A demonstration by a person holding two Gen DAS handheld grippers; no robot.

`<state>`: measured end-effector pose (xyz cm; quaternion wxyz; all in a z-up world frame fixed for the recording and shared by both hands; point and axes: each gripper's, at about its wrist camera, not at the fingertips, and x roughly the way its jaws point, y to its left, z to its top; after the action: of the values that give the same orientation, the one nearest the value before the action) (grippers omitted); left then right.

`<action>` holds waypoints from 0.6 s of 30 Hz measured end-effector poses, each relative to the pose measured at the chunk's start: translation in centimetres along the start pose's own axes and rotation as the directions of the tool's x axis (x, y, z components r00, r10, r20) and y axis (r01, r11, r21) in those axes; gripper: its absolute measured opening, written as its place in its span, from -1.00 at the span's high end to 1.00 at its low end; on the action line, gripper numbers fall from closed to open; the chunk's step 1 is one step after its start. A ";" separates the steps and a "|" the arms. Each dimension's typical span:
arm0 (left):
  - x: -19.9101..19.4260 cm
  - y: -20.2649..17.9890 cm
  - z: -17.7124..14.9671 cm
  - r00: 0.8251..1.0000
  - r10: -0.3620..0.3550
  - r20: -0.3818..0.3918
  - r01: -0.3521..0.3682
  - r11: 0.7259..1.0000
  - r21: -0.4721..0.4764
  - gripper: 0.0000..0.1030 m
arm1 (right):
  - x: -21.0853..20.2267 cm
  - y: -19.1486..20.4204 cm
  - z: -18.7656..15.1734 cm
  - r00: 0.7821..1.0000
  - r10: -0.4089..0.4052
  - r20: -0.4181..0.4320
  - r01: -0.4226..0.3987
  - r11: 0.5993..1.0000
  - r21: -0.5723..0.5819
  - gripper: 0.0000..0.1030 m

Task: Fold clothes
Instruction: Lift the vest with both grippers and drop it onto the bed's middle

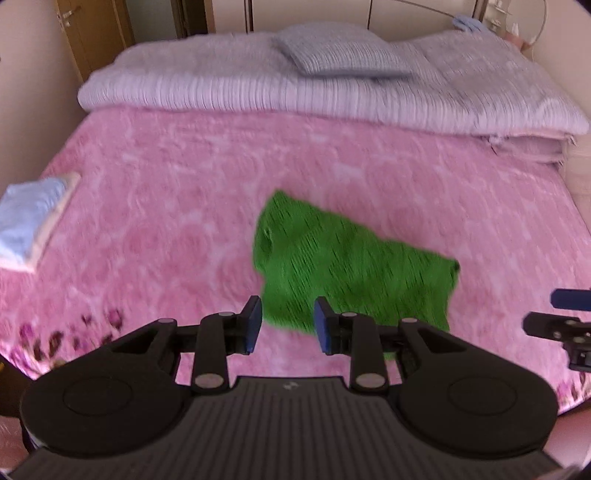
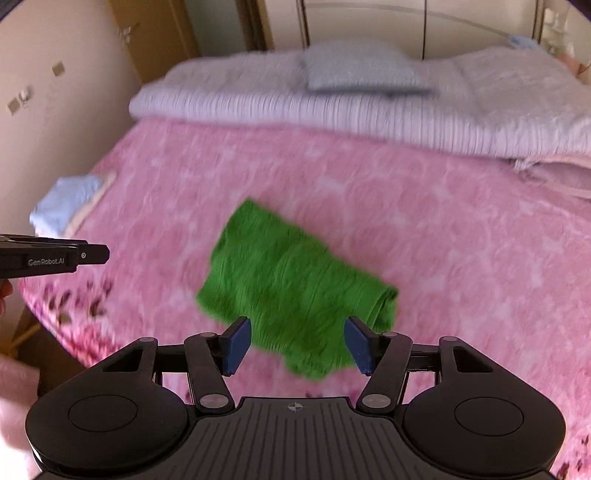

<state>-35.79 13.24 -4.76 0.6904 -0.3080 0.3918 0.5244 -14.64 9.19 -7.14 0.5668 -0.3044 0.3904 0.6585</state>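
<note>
Left wrist view is smeared with motion blur, so the weave of the green garment is hard to read and I can't tell how many layers it is folded into. Its near edge is hidden behind the left claw, and the right claw is cut off at the right edge of the frame, only its dark tip showing. In the right wrist view the garment sits mid-frame, bunched at its right end, lower edge covered by the right claw.

The garment lies on a pink patterned bedspread, centre-right in the frame. A pale lilac quilt is rolled along the top of the frame with a grey pillow on it. A light blue folded cloth sits at the left edge. A wooden door shows upper left.

Both claws hover above the bed, fingers spread, gripping nothing, blue pads facing inward. The left claw enters the right wrist view from the left edge.
</note>
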 end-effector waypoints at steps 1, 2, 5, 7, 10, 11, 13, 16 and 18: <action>-0.1 0.1 -0.8 1.000 -0.005 -0.009 0.005 1.000 -0.001 0.51 | 0.3 0.2 -0.4 1.000 -0.005 -0.015 0.005 1.000 -0.003 -0.16; 0.1 0.1 -1.5 1.000 -0.009 -0.016 0.009 1.000 0.002 0.51 | 0.4 0.4 -1.1 1.000 -0.012 -0.026 0.012 1.000 -0.003 -0.16; 0.4 -0.4 -3.0 0.999 -0.020 -0.038 0.020 1.000 0.017 0.51 | -1.2 1.0 -3.2 0.999 -0.025 -0.039 0.024 1.000 -0.006 -0.16; 0.2 -1.1 -3.9 0.999 -0.017 -0.043 0.018 0.999 0.026 0.51 | -1.7 1.0 -4.1 0.999 -0.029 -0.040 0.029 1.000 -0.013 -0.16; 0.0 -2.2 -4.7 0.999 -0.019 -0.033 0.020 0.999 0.035 0.51 | -2.4 0.9 -5.5 0.998 -0.036 -0.042 0.035 0.999 -0.024 -0.16; -0.2 -2.5 -5.0 0.999 -0.017 -0.031 0.018 0.999 0.034 0.51 | -2.7 0.9 -5.9 0.998 -0.039 -0.043 0.038 0.999 -0.028 -0.16; -0.8 -3.1 -5.9 1.000 -0.012 -0.028 0.013 0.999 0.031 0.51 | -3.2 0.9 -6.9 0.998 -0.043 -0.044 0.042 0.999 -0.035 -0.16; -1.6 -4.1 -7.3 1.000 -0.004 -0.025 0.005 1.000 0.027 0.51 | -3.9 0.9 -8.2 0.998 -0.051 -0.046 0.048 0.998 -0.046 -0.16; -2.5 -4.7 -8.5 1.000 0.003 -0.022 -0.003 1.000 0.025 0.51 | -4.8 0.8 -9.4 0.998 -0.049 -0.027 0.048 0.997 -0.052 -0.16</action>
<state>-33.46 3.72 -6.78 0.6892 -0.3043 0.4063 0.5170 -14.99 -1.36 -7.78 0.5691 -0.3376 0.3736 0.6500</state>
